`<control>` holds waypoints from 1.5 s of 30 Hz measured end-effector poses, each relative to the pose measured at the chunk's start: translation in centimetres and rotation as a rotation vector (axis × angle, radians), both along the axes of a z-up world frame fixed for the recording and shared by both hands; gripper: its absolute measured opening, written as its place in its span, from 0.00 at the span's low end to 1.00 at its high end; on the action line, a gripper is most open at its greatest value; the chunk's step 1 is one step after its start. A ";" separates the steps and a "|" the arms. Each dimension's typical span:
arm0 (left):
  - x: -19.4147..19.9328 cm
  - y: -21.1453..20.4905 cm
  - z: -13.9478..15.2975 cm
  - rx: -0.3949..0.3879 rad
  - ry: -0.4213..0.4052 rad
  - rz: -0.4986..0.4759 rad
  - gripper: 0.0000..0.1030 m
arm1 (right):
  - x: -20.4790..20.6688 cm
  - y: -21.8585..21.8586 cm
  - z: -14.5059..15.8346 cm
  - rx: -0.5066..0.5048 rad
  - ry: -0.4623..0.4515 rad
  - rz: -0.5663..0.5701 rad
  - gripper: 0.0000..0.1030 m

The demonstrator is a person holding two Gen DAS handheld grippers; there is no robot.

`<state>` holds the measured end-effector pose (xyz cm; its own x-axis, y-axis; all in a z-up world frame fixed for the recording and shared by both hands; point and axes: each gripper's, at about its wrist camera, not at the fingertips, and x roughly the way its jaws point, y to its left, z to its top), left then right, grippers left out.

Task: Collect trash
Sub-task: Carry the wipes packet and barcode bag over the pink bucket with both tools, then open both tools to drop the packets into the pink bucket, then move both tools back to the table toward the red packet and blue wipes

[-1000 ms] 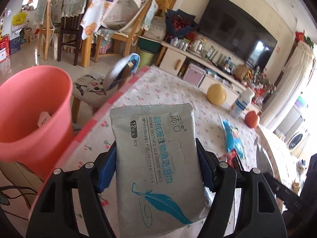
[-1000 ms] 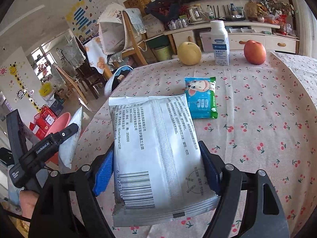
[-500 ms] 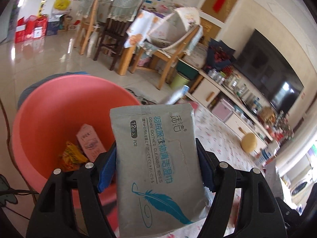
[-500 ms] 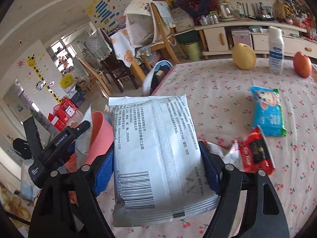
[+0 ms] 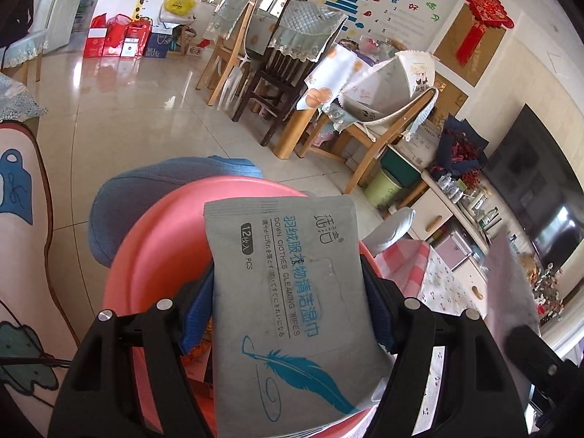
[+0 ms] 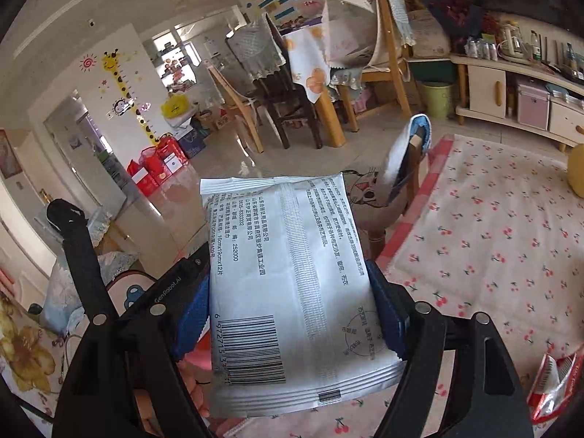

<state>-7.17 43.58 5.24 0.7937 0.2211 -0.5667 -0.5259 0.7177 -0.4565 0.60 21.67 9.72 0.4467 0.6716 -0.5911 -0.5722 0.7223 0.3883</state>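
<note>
My left gripper point(image 5: 288, 310) is shut on a grey wet-wipes pack point(image 5: 288, 292) with a blue feather print, held right over the pink bin point(image 5: 153, 255). Some trash shows low inside the bin, mostly hidden by the pack. My right gripper point(image 6: 288, 314) is shut on a white wipes pack point(image 6: 288, 292), barcode side up, held near the table's left edge. The left gripper's black body point(image 6: 80, 248) shows at the left of the right wrist view. A red snack wrapper point(image 6: 551, 383) lies on the cherry-print tablecloth point(image 6: 492, 237).
A blue cushion point(image 5: 146, 197) lies behind the bin. A stool with a cat-print seat point(image 6: 368, 189) stands at the table edge. Wooden chairs point(image 5: 284, 84) and a TV cabinet point(image 6: 511, 87) stand further back on the tiled floor. A yellow fruit point(image 6: 576, 171) sits at the table's far right.
Both grippers swung left, away from the table. The left pack moved from beside the bin to right above its opening. The blue packet and bottle left the right view.
</note>
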 end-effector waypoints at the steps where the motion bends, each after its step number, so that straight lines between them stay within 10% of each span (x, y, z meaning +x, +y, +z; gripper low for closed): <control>1: 0.0 0.2 0.0 0.002 0.001 0.001 0.70 | 0.3 1.0 -0.2 -0.002 0.002 0.010 0.76; 18: -0.6 1.5 -0.5 -0.015 -0.008 0.045 0.71 | 4.4 6.6 -3.1 0.030 0.077 0.016 0.87; 27: 0.2 0.2 -0.4 0.059 0.013 -0.012 0.90 | 3.0 3.8 -2.6 0.023 0.024 -0.042 0.89; 45: 0.8 -2.2 -0.1 0.111 0.104 -0.039 0.96 | -2.7 -4.3 -1.4 -0.149 -0.161 -0.150 0.91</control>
